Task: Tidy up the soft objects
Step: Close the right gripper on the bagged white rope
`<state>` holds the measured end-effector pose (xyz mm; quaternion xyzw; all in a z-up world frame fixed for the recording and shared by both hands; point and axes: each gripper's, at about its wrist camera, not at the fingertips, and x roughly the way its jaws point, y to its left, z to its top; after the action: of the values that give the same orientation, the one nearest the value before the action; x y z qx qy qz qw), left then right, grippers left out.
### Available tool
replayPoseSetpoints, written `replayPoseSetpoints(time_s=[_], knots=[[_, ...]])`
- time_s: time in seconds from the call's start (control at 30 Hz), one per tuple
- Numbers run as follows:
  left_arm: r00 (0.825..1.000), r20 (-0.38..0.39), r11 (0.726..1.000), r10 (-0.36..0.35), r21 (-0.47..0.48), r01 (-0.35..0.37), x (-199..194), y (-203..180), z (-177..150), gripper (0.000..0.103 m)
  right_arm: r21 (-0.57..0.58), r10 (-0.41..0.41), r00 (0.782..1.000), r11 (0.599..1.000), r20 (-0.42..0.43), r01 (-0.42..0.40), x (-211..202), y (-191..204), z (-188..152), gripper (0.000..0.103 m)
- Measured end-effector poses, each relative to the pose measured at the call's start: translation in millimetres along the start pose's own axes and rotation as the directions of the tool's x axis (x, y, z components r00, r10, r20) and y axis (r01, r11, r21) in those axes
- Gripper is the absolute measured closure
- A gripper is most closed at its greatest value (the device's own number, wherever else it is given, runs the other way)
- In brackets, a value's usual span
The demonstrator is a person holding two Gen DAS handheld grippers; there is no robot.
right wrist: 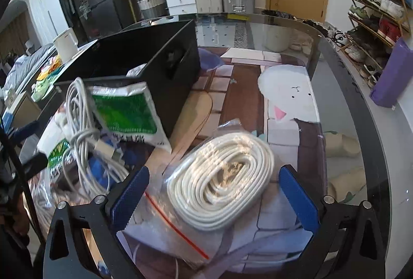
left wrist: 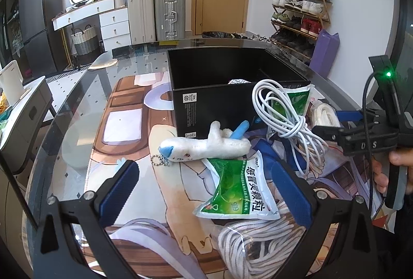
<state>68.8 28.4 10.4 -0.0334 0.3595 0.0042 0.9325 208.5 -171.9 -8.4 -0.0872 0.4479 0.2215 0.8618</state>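
My left gripper (left wrist: pixel 206 191) is open low over the table, its blue pads on either side of a green medicine sachet (left wrist: pixel 237 191). Just beyond lies a white plush airplane (left wrist: pixel 206 147) with a bead chain. A white cable bundle (left wrist: pixel 281 118) and a second green sachet (left wrist: pixel 291 98) lean on the black box (left wrist: pixel 227 87). My right gripper (right wrist: pixel 215 197) is open around a bagged coil of white rope (right wrist: pixel 222 183), not touching it. In the right wrist view the black box (right wrist: pixel 144 59), leaning sachet (right wrist: pixel 126 111) and cable bundle (right wrist: pixel 82 118) sit to the left.
Another bagged rope coil (left wrist: pixel 258 248) lies near my left gripper. The glass table's curved edge (right wrist: pixel 343 87) runs along the right. A shoe rack (left wrist: pixel 299 18), a purple mat (left wrist: pixel 324 51) and suitcases (left wrist: pixel 169 13) stand beyond. A white kettle (right wrist: pixel 65 42) sits past the box.
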Motion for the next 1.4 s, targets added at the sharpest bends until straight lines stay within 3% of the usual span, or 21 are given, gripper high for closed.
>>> replayPoseSetpoints(time_s=[0.37, 0.97, 1.2, 1.4], knots=[[1.0, -0.014, 1.0, 0.012, 0.012, -0.011, 3, -1, -2, 0.0, -0.005, -0.064, 0.998, 0.998, -0.023, 0.064, 10, -6, 0, 0.003], [1.0, -0.027, 1.0, 0.006, 0.014, -0.006, 2, 0, -2, 0.0, -0.066, -0.04, 0.999, 0.997, 0.011, 0.041, -5, -8, -8, 0.046], [0.998, -0.052, 1.0, -0.02, -0.007, 0.02, 4, 2, -2, 0.0, -0.074, -0.015, 1.0, 0.997, 0.018, 0.016, -10, -9, -9, 0.058], [0.997, -0.069, 0.999, -0.035, -0.003, 0.034, 6, 0, -3, 0.0, -0.077, -0.003, 1.0, 0.997, 0.028, 0.005, -13, -8, -10, 0.061]])
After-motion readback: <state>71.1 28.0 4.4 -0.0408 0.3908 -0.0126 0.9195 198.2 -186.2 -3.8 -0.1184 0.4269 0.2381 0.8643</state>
